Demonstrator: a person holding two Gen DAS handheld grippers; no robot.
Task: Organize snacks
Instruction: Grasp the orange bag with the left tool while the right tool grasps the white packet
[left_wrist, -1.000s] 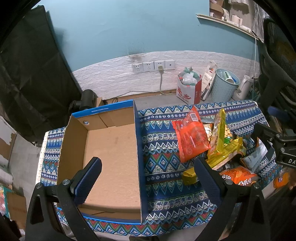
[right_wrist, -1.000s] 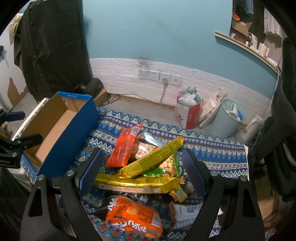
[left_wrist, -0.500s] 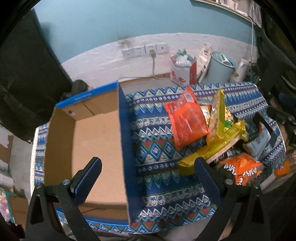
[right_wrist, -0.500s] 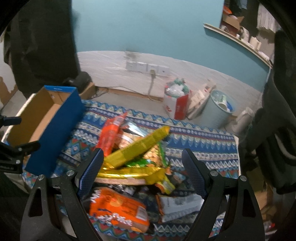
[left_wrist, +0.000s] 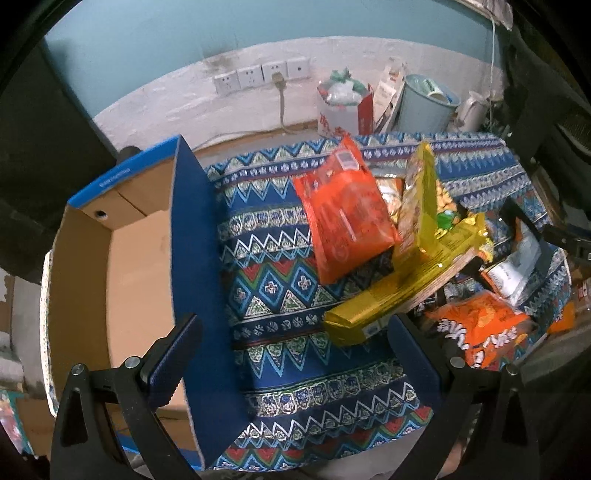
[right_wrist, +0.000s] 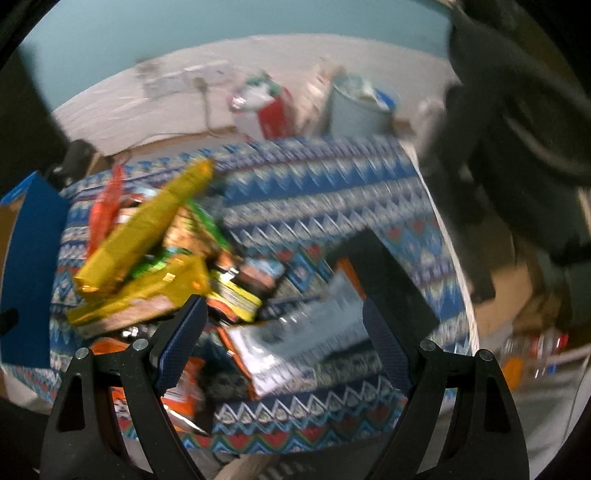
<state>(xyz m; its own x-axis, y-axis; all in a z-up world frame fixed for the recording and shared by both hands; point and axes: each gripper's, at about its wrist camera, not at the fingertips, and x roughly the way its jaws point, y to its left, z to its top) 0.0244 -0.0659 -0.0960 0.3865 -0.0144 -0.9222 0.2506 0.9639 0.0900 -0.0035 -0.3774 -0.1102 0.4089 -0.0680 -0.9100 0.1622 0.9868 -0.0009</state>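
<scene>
Only the left wrist view shows the inside of the cardboard box, at the left of the frame. The snacks lie piled on the tabletop at right. The left tongs and right tongs are both wide open, holding nothing. The writing on the packets is too blurred to read.

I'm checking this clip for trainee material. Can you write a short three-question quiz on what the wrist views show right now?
1. True or false: the cardboard box already holds snacks.
2. Which packet lies nearest the left tool? A) red packet B) long yellow packet C) silver packet
3. Fill in: the right tool is ____, over the silver packet.

Key: 1 false; 2 B; 3 open.
</scene>
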